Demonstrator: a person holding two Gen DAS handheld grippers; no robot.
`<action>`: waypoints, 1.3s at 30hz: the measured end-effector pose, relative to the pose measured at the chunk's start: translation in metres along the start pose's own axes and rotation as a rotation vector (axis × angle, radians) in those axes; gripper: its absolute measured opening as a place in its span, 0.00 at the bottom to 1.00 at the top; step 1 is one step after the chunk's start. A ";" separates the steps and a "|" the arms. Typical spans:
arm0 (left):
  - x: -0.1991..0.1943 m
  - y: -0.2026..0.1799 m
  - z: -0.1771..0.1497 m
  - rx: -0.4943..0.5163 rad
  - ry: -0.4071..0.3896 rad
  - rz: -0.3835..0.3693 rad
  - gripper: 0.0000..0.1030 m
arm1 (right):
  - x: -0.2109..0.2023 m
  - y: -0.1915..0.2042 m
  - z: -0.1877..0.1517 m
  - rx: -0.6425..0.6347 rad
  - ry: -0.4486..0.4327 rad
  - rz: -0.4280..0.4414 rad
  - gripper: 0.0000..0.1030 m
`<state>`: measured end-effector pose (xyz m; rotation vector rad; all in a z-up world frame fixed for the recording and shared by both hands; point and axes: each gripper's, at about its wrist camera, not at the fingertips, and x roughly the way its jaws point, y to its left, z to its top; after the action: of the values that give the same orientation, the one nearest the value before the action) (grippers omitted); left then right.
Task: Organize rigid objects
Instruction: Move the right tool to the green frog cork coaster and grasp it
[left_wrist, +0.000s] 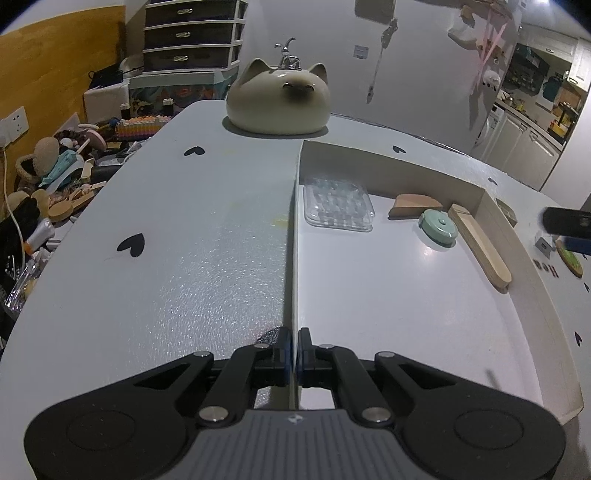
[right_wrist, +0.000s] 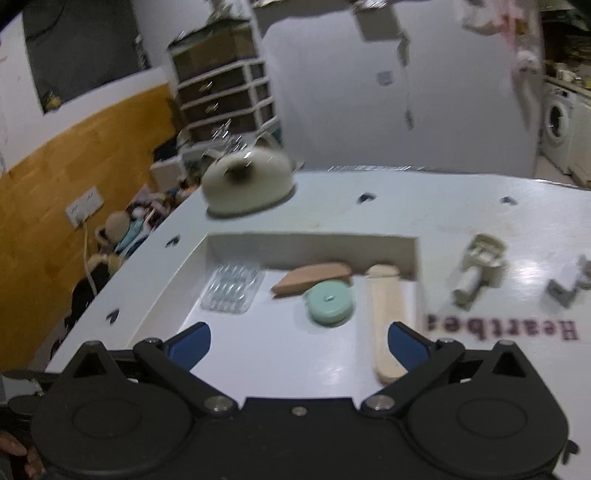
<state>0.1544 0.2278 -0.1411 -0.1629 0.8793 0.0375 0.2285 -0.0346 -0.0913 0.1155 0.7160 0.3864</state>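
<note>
Left wrist view: the left gripper (left_wrist: 294, 349) is clamped on the near wall of the tray (left_wrist: 496, 218). A wooden stick (left_wrist: 480, 245) lies along the tray's right wall, long axis running away from the camera.

Right wrist view: the right gripper (right_wrist: 298, 341) has its fingers wide apart, nothing between them, above the tray (right_wrist: 166, 284). The stick (right_wrist: 384, 321) points toward the far wall, beside a green disc (right_wrist: 328, 304).

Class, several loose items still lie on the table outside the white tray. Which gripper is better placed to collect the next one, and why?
The right gripper: its jaws stand open and empty, beside the items still outside, such as the beige clip. The left gripper is shut on the white tray's wall, apparently steadying it.
</note>
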 end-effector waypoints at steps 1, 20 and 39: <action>-0.001 0.000 0.000 -0.001 0.000 0.002 0.03 | -0.006 -0.005 0.000 0.013 -0.011 -0.020 1.00; -0.001 -0.007 0.004 -0.044 0.021 0.060 0.03 | -0.042 -0.185 -0.013 0.173 -0.061 -0.478 1.00; 0.001 -0.025 0.008 -0.120 0.047 0.201 0.08 | 0.028 -0.323 -0.012 0.229 0.096 -0.579 1.00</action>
<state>0.1640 0.2040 -0.1337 -0.1878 0.9382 0.2753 0.3387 -0.3223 -0.1932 0.1008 0.8509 -0.2464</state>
